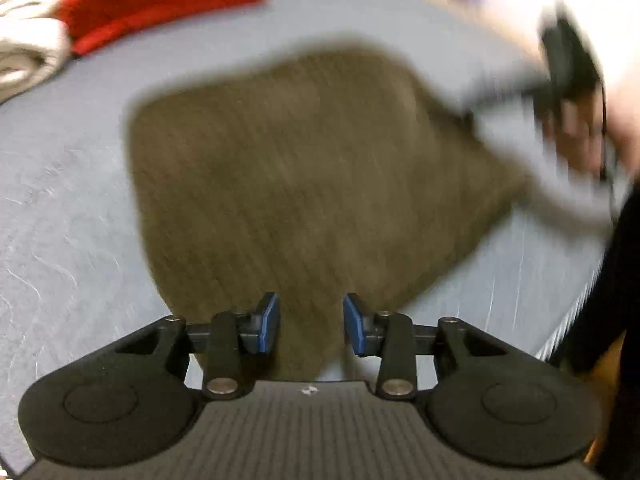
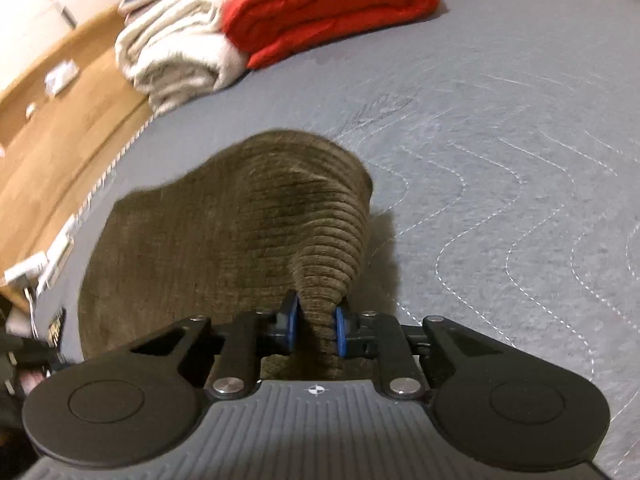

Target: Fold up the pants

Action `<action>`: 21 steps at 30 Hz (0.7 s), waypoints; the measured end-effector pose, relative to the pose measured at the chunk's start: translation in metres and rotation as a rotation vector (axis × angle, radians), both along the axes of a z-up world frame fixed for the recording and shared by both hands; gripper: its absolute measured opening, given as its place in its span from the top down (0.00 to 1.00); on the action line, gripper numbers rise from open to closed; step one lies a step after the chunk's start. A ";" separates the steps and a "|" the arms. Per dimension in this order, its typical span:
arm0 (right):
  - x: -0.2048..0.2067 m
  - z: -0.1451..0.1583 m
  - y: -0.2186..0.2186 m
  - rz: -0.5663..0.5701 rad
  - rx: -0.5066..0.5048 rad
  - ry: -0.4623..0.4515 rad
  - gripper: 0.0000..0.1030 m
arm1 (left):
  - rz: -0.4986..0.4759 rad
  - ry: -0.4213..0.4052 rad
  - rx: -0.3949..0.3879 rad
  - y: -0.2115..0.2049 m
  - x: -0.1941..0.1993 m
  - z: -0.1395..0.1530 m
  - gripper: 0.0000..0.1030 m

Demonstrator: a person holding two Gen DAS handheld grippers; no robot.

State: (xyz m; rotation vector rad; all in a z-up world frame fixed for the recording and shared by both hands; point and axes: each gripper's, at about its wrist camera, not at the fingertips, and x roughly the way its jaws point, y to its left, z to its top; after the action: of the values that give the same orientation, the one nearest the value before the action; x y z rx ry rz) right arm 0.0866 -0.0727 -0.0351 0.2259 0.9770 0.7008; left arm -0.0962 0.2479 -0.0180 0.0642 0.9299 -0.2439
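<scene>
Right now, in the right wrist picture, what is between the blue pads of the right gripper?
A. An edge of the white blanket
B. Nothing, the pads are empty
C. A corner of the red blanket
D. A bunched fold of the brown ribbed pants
D: the right gripper has its blue pads pressed on a gathered fold of the brown ribbed pants, which rises from the grey mattress.

A home bedroom, by the look of it. The work surface is a mattress point(image 2: 500, 128) in grey quilted fabric with wavy stitched lines and a piped edge. Folded bedding is stacked at its far end: a red quilt point(image 2: 332, 4) beside a cream blanket point(image 2: 176, 52), with more folded cloth behind them. A wood floor point(image 2: 60, 120) runs alongside the mattress, with what may be a white power strip point(image 2: 28, 270) lying on it, though that part is blurred.
</scene>
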 end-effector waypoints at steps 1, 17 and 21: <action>0.000 -0.002 0.003 0.028 -0.017 0.008 0.69 | 0.059 -0.068 -0.055 0.011 0.001 0.012 0.58; -0.029 -0.020 -0.007 0.277 0.025 0.180 0.40 | 0.615 0.116 -0.601 0.119 0.064 -0.056 0.10; -0.034 -0.007 -0.020 0.254 0.051 0.118 0.79 | 0.581 0.123 -0.559 0.104 0.073 -0.058 0.23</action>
State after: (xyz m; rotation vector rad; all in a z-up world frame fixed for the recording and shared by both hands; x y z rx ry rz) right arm 0.0530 -0.0927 -0.0424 0.1916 1.1125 0.9539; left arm -0.0234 0.3521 -0.0757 -0.7342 0.9350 0.0410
